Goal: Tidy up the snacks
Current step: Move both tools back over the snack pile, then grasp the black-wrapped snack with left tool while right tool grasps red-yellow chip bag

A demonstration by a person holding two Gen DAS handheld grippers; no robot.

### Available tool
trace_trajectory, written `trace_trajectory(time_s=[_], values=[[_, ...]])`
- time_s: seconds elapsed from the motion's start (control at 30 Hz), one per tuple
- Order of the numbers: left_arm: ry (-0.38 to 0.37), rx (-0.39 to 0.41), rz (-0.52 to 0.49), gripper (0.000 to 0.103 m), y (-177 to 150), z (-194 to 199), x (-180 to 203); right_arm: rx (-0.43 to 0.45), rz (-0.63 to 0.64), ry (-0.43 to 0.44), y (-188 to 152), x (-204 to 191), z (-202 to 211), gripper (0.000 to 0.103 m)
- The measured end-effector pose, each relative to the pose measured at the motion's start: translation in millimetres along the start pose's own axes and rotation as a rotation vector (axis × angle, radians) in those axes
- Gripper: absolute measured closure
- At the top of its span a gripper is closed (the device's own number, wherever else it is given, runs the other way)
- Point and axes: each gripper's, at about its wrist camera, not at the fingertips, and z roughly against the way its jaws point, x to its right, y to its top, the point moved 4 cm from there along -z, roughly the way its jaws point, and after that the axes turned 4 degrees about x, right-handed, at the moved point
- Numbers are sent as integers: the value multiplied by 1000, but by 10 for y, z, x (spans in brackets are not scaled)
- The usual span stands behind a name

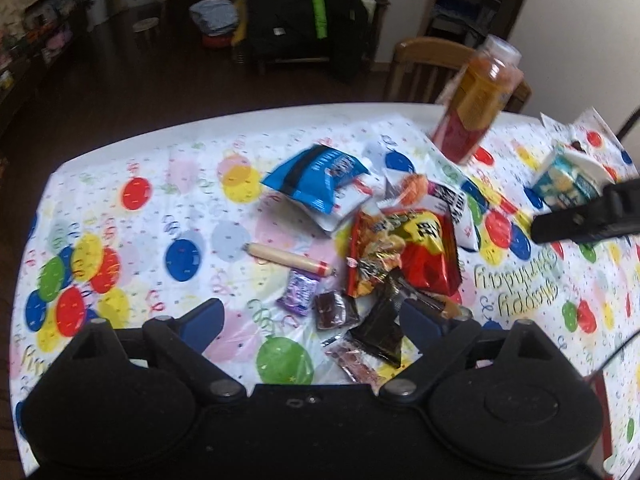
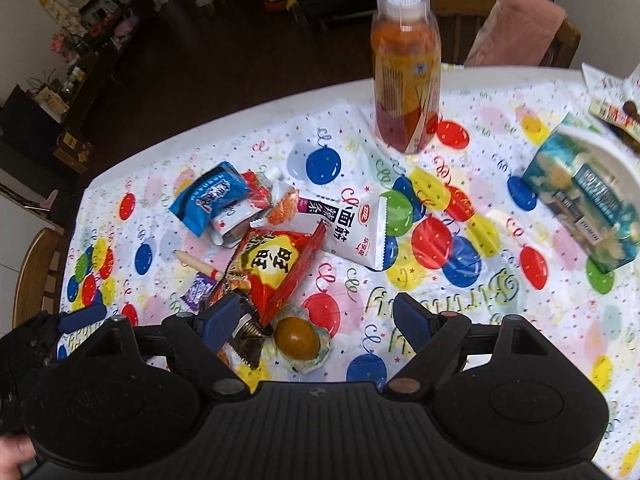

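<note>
Both my grippers hang over the table (image 1: pixel 120 152), and the snacks sit heaped in the middle of the balloon-print tablecloth (image 1: pixel 168 216). My left gripper (image 1: pixel 310 320) has its blue-padded fingers spread wide with nothing between them, just over the near end of the pile: a purple candy wrapper (image 1: pixel 298 292), a dark brown sweet (image 1: pixel 332 309) and a black packet (image 1: pixel 382 332) lie right under it. My right gripper (image 2: pixel 316 320) is spread wide and empty too, with a brown egg in a clear pack (image 2: pixel 298 338) sitting between its fingers on the cloth.

The red and yellow bag (image 2: pixel 276 268) is the big one, shiny, with bold black characters on a yellow patch; I can't make them all out. Leaning against it is a white packet (image 2: pixel 356 224) printed with large black characters reading 面筋. A blue packet (image 1: pixel 316 174) lies on a white one at the far left of the heap, its writing too blurred to read. A tan sausage stick (image 1: pixel 288 258) with a red end lies apart on the left.

An orange bottle (image 2: pixel 404 68) with a yellow label stands upright behind the pile. A blue-green carton (image 2: pixel 584 208) lies off to the right, its print smeared. The cloth reads "Happy Birthday" (image 1: pixel 516 280) in looping script.
</note>
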Motion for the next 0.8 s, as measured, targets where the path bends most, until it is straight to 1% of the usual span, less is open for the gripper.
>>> trace_trajectory(time_s=[0.13, 0.2, 0.27, 0.33, 0.47, 0.5, 0.57, 0.63, 0.7, 0.8], values=[[-72, -15, -102, 17, -61, -116, 188, -17, -23, -1, 40, 12, -200, 19], [-92, -21, -144, 21, -83, -164, 268, -25, -36, 1, 65, 9, -292, 19], [-119, -41, -158, 26, -103, -230, 319, -36, -54, 2, 84, 2, -399, 19], [-147, -57, -170, 28, -113, -290, 360, -46, -65, 6, 94, -15, -503, 19], [-207, -78, -214, 36, -113, -377, 457, -68, -78, 20, 86, -53, -692, 19], [-222, -87, -223, 36, -116, -406, 476, -74, -80, 23, 76, -59, -733, 19], [-233, -104, -245, 44, -125, -463, 509, -85, -83, 30, 56, -65, -801, 19], [-252, -117, -260, 48, -133, -512, 533, -93, -86, 42, 41, -72, -850, 19], [-265, -126, -271, 49, -141, -551, 546, -96, -93, 52, 38, -73, -884, 19], [-264, -137, -276, 52, -141, -621, 546, -96, -99, 66, 40, -79, -919, 19]])
